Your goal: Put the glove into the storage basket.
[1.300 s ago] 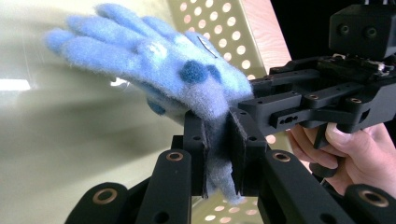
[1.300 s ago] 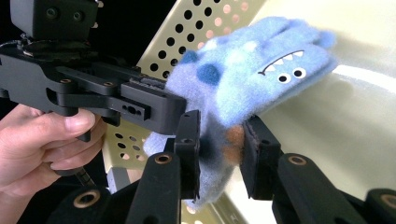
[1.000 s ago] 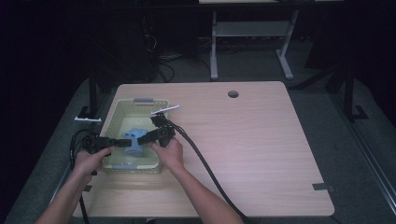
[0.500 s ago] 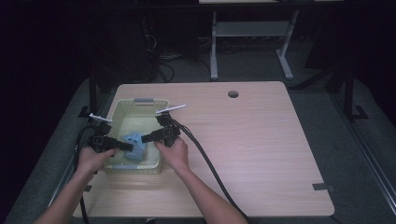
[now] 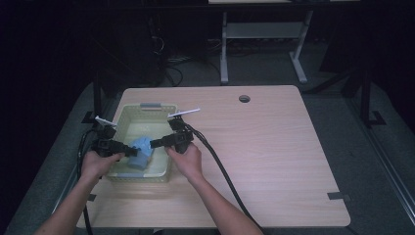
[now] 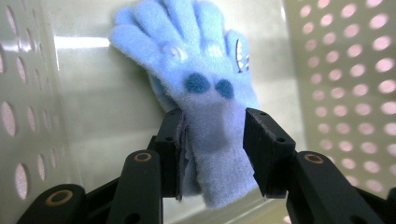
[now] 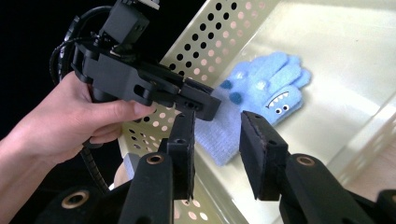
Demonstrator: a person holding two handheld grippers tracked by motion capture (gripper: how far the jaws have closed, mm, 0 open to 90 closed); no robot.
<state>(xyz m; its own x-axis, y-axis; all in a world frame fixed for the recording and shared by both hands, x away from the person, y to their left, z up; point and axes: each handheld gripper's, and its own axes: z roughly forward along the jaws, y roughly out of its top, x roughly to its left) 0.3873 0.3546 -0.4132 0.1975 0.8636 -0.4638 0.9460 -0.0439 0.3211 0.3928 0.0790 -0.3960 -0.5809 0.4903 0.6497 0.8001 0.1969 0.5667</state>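
The blue glove [image 6: 205, 93] lies in the basket [image 5: 161, 110]. My left tongs [image 6: 212, 154], just opening, probably clear its cuff; my right tongs [image 7: 217, 154] hover unclenched, empty, beside it.

Pretty dark room. Light wood table [image 5: 274, 161] with a cable hole [image 5: 244, 98], grey floor [image 5: 386, 147] around it, white metal frame [image 5: 259, 34] and cables [image 5: 173, 66] behind.
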